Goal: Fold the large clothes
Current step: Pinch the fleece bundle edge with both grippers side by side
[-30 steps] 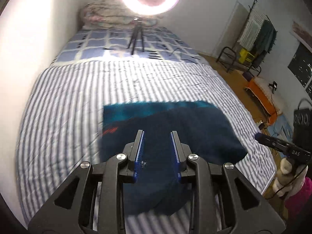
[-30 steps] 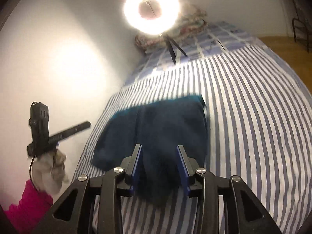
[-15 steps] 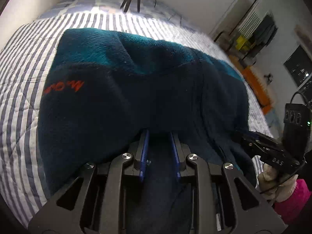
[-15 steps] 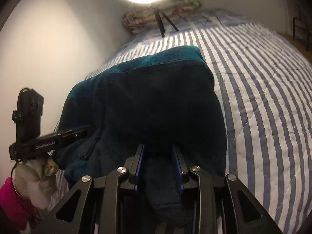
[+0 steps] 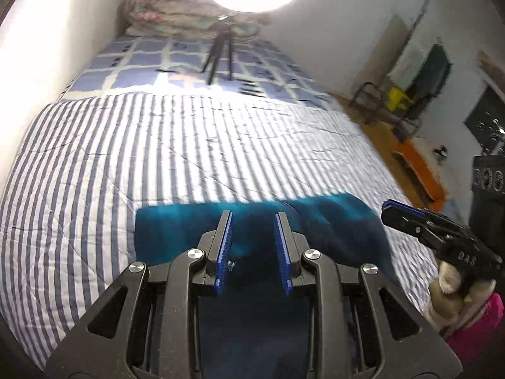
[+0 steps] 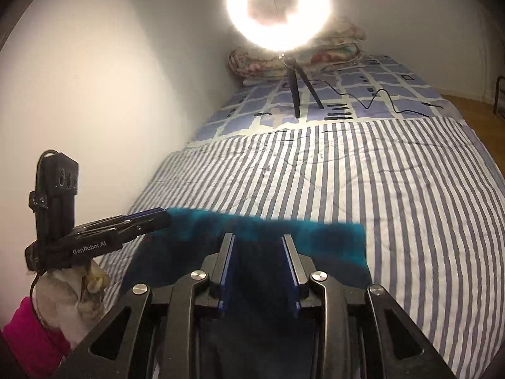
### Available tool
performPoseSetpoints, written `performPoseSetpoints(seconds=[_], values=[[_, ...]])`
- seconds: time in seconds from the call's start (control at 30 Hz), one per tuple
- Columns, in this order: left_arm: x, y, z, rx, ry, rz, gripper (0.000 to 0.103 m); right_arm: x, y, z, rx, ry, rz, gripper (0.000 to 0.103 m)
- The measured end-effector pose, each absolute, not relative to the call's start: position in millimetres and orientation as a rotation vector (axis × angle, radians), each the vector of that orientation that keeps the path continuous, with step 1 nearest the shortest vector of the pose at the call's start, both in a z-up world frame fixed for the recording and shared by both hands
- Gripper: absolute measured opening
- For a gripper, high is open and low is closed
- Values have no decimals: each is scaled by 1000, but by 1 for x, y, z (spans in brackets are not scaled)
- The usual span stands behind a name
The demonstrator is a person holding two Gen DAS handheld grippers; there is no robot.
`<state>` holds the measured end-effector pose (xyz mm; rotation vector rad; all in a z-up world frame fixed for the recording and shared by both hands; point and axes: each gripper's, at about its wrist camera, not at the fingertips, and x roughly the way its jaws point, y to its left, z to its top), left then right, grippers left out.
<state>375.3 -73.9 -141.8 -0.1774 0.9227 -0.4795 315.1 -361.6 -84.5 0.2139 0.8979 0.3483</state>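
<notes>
A dark teal fleece garment (image 5: 176, 230) lies folded on the striped bedspread (image 5: 94, 164) at the near end of the bed; it also shows in the right wrist view (image 6: 328, 243). My left gripper (image 5: 252, 221) is open and empty above the garment's middle. My right gripper (image 6: 258, 243) is open and empty above the same garment. The right gripper shows at the right of the left wrist view (image 5: 419, 224), and the left gripper at the left of the right wrist view (image 6: 126, 227). The garment's near part is hidden under both grippers.
A lit ring light on a tripod (image 6: 295, 94) stands on the checked sheet (image 6: 388, 85) at the far end, with a black cable (image 6: 378, 98) beside it. Folded quilts (image 5: 176, 15) lie against the back wall. A white wall runs along the left. A clothes rack (image 5: 410, 88) stands right.
Both grippers were low and closed in on the fleece half a second ago; now they are opened wider, raised and drawn back, and the garment lies flat on the bed.
</notes>
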Motion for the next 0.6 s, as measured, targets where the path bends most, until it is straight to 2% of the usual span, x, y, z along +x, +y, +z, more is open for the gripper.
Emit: performPoseSetpoints(seconds=[0.13, 0.23, 0.33, 0.43, 0.6], values=[[399, -67, -175, -162, 997, -420, 25, 341, -364, -115, 214, 956, 286, 29], [409, -61, -204, -165, 1039, -411, 25, 348, -375, -147, 208, 1017, 235, 22], [417, -55, -223, -210, 1053, -412, 23, 356, -379, -170, 239, 1062, 220, 20], [413, -57, -213, -195, 1054, -405, 23, 357, -371, -153, 160, 1075, 206, 20], [378, -36, -174, -221, 983, -423, 23, 306, -388, -111, 238, 988, 286, 23]])
